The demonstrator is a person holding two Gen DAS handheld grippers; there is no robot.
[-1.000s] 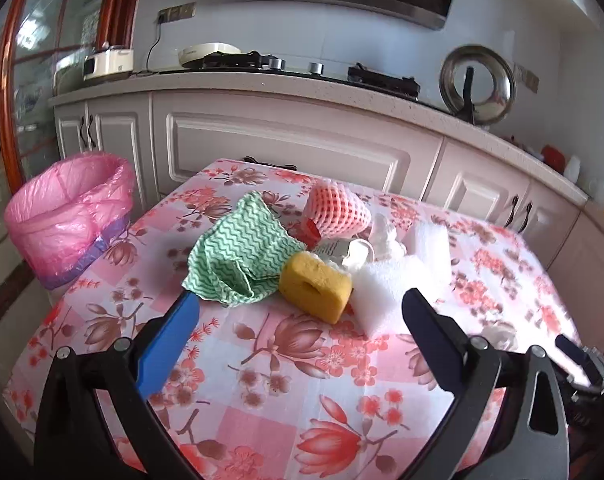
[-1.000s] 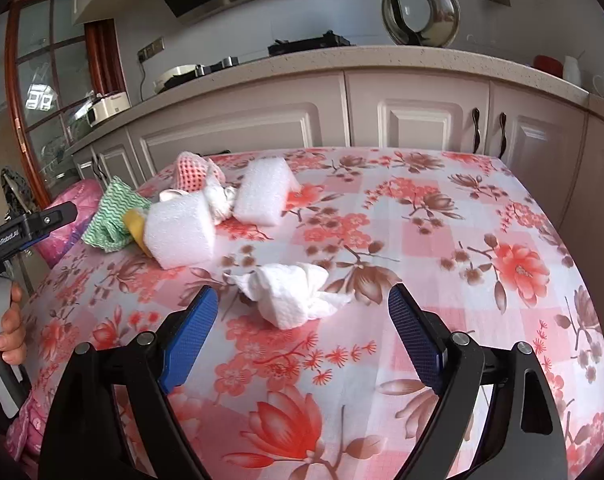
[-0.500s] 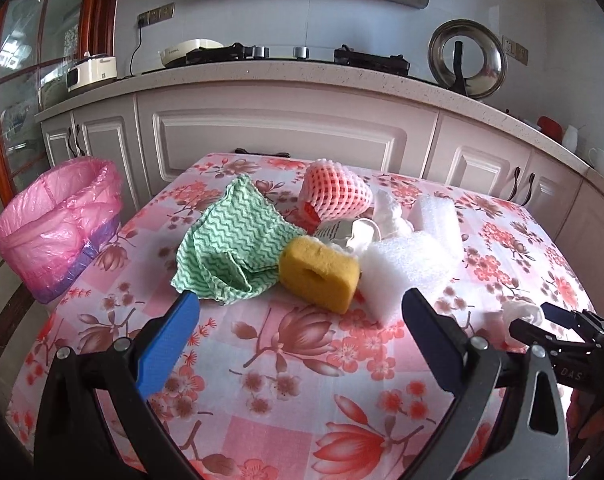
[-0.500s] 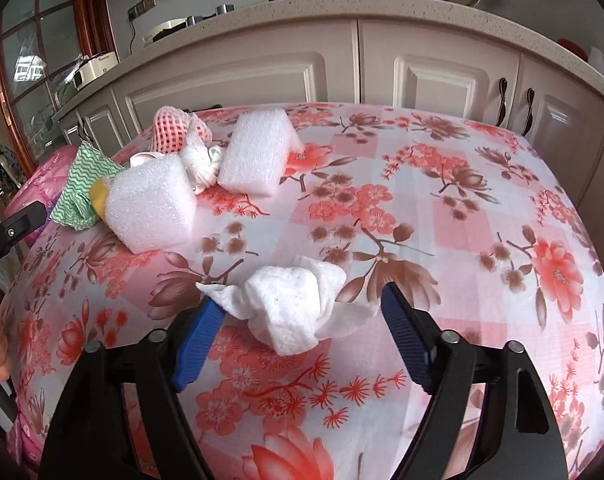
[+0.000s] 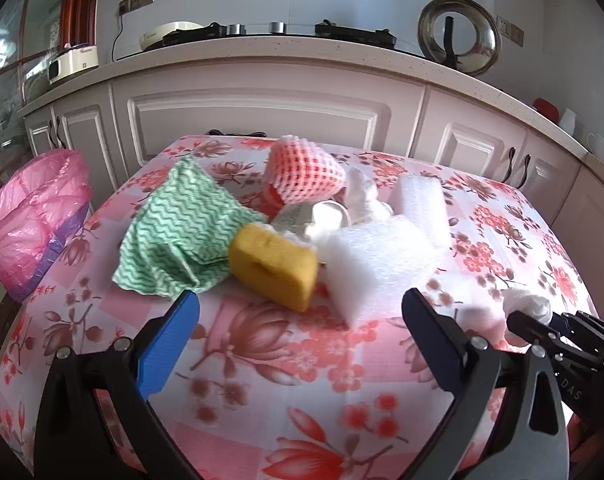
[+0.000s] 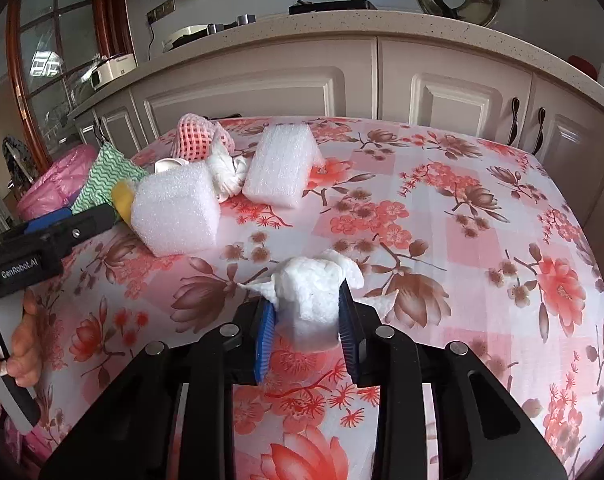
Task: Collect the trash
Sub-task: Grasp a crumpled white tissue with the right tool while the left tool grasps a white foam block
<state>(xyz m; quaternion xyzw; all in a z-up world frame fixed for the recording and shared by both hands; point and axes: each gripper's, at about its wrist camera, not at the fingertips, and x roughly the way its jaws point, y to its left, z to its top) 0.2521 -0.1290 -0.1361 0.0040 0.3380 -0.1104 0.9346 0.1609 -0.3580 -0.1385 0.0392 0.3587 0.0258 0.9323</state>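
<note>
My right gripper [image 6: 306, 326] is shut on a crumpled white tissue [image 6: 309, 292] at the near middle of the floral table [image 6: 461, 216]; the tissue also shows in the left wrist view [image 5: 527, 306]. My left gripper [image 5: 300, 332] is open and empty, just short of a yellow sponge [image 5: 274, 266] and a white foam block [image 5: 377, 258]. Behind them lie a green zigzag cloth [image 5: 182, 224], a red foam fruit net [image 5: 302, 172], another tissue [image 5: 363, 196] and a second foam block [image 5: 423, 204]. A bin with a pink bag [image 5: 30, 212] stands off the table's left edge.
Kitchen cabinets [image 5: 262, 112] and a counter with a stove run behind the table. A white cup-like piece [image 5: 327, 218] lies among the pile. The left gripper's body shows at the left of the right wrist view [image 6: 42, 240].
My right gripper moved forward over the crumpled tissue and closed on it. My left gripper moved closer to the sponge and foam block, staying open.
</note>
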